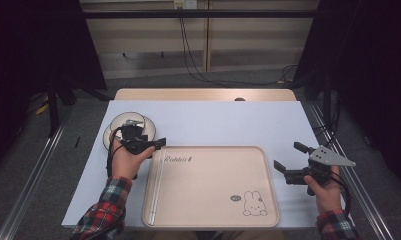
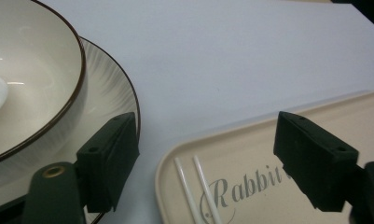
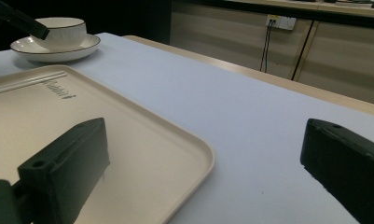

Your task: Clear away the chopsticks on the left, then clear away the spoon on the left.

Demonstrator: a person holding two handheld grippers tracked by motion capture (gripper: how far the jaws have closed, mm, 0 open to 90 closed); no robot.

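Looking down, you see a table [image 1: 208,94] with a pale blue-white sheet [image 1: 213,125] spread over it, and past it a grey floor, a light wooden wall with a socket [image 1: 185,4] and black cables [image 1: 193,65] hanging down. Dark curtains stand at both sides. On the sheet sits a cream tray [image 1: 213,210] with a bunny drawn in one corner. Two white chopsticks [image 1: 157,185] lie side by side in the tray, along its left edge, next to the word printed there. Your left gripper [image 1: 155,145] hangs over the tray's far left corner with its jaws spread wide and nothing between them. Just behind it are a bowl [image 2: 31,70] on a plate [image 2: 112,79], with something white in the bowl. Your right gripper [image 1: 288,157] waits by the tray's right edge, jaws spread wide too, holding nothing.
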